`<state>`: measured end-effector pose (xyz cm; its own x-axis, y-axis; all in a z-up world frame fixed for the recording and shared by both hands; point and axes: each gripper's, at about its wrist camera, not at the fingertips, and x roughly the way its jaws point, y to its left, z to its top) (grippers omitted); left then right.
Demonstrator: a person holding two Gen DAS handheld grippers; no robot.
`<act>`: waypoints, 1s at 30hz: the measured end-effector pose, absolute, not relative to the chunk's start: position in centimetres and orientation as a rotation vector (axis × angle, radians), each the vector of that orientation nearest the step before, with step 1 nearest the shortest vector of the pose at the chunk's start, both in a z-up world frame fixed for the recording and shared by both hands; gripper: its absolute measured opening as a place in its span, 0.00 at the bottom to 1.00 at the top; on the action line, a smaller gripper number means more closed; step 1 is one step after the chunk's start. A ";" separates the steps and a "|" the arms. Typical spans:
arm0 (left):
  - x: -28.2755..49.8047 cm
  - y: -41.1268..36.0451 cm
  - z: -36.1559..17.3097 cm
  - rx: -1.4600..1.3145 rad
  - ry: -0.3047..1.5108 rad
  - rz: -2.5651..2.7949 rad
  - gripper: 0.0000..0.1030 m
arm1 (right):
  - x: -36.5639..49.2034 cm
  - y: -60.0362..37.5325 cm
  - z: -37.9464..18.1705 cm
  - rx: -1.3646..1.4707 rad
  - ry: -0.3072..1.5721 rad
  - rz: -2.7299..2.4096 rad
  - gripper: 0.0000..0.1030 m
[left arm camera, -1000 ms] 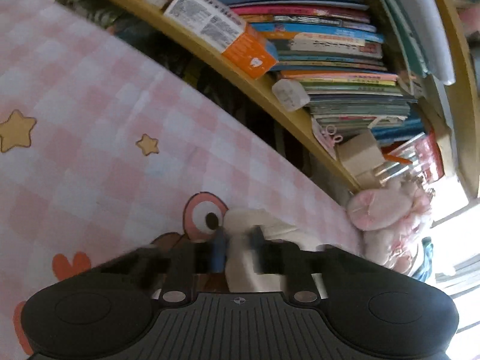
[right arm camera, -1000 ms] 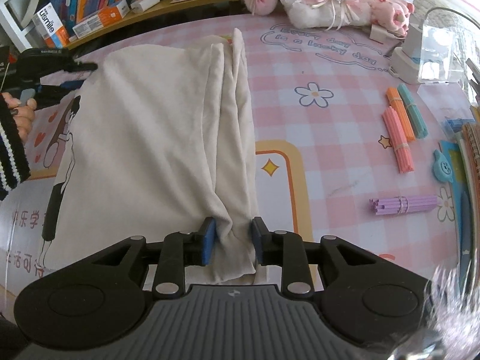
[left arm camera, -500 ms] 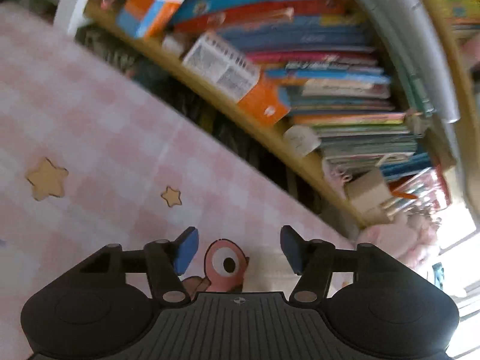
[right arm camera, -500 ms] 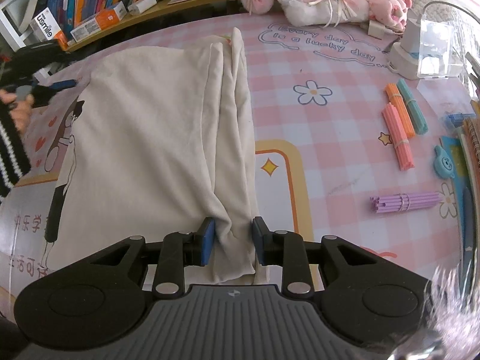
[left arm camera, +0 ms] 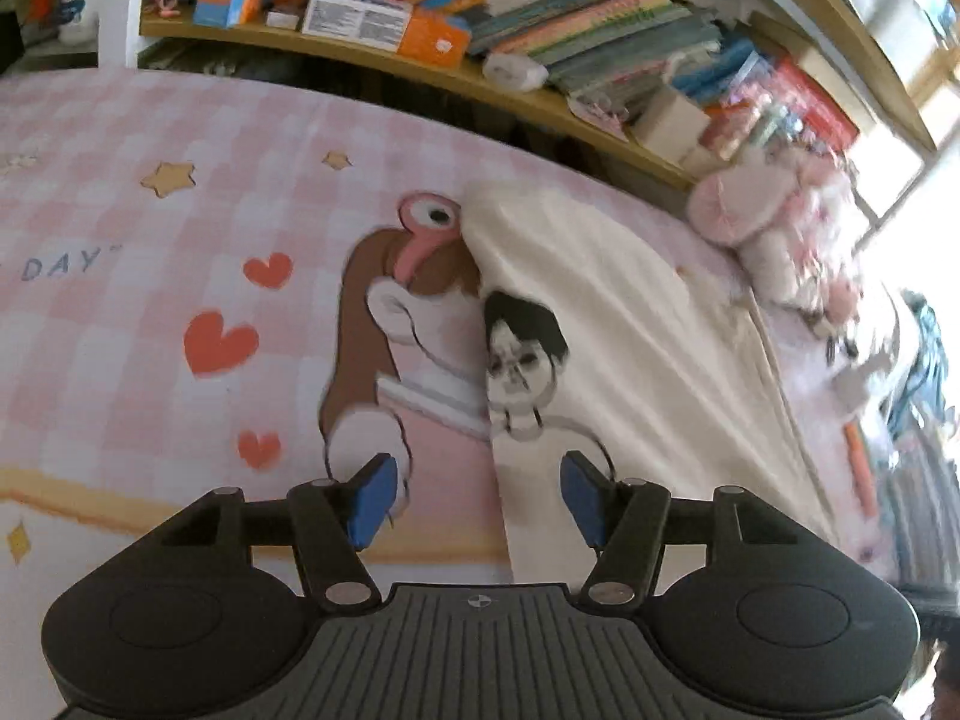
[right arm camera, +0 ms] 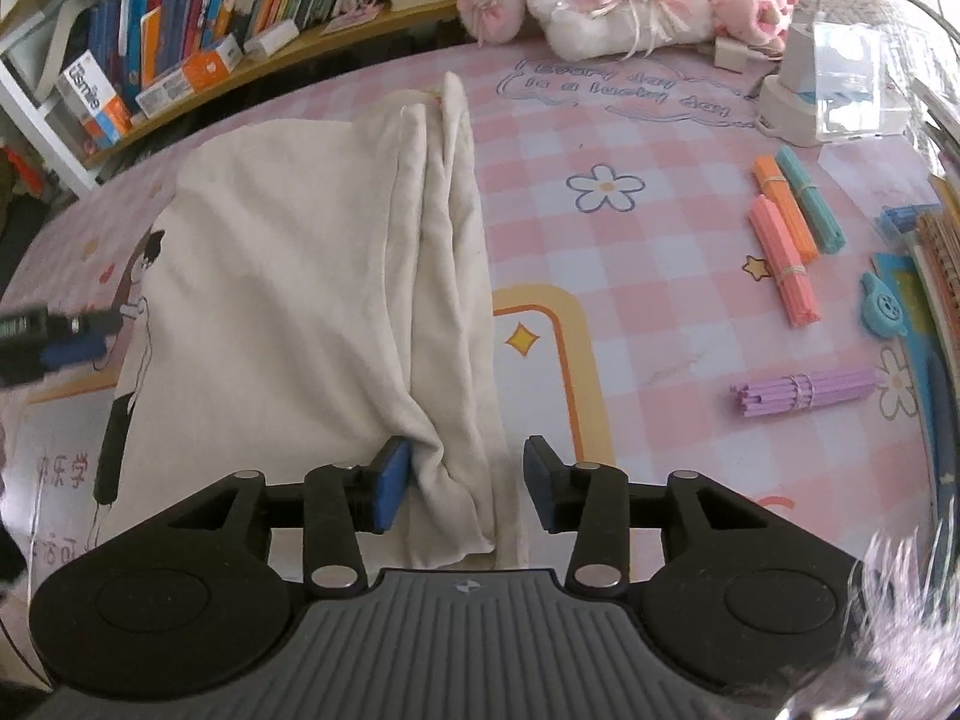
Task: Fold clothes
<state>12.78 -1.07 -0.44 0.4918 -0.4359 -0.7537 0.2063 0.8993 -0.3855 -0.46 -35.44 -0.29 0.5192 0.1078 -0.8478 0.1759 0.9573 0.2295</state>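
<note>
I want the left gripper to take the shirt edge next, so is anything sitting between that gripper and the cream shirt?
Nothing visible. The left gripper hangs open just above the cream shirt, whose printed edge lies below its fingers; only the pink table cover lies around it.

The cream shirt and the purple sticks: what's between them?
Right wrist view: between cream shirt and purple sticks lies only bare pink checked tablecloth with its printed yellow star.

Cream garment (right arm camera: 288, 276) bearing a black-and-white cartoon figure print (right arm camera: 129, 354). Pink-and-white checked table cover (right arm camera: 660, 252) with orange stars and red hearts (left arm camera: 219, 345). Gripper pads (right arm camera: 390, 483) blue.
</note>
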 end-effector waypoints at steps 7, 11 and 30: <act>10.6 -2.2 -0.7 -0.353 1.032 -0.418 0.25 | -0.8 -35.9 -0.6 0.300 1.027 -0.008 0.37; 8.7 -2.7 -0.1 -0.363 0.995 -0.358 0.03 | -0.5 -35.9 -1.0 0.330 1.045 0.038 0.27; 4.8 0.9 -1.1 -0.479 1.020 -0.303 0.32 | -1.1 -33.0 -1.6 0.273 1.045 0.167 0.29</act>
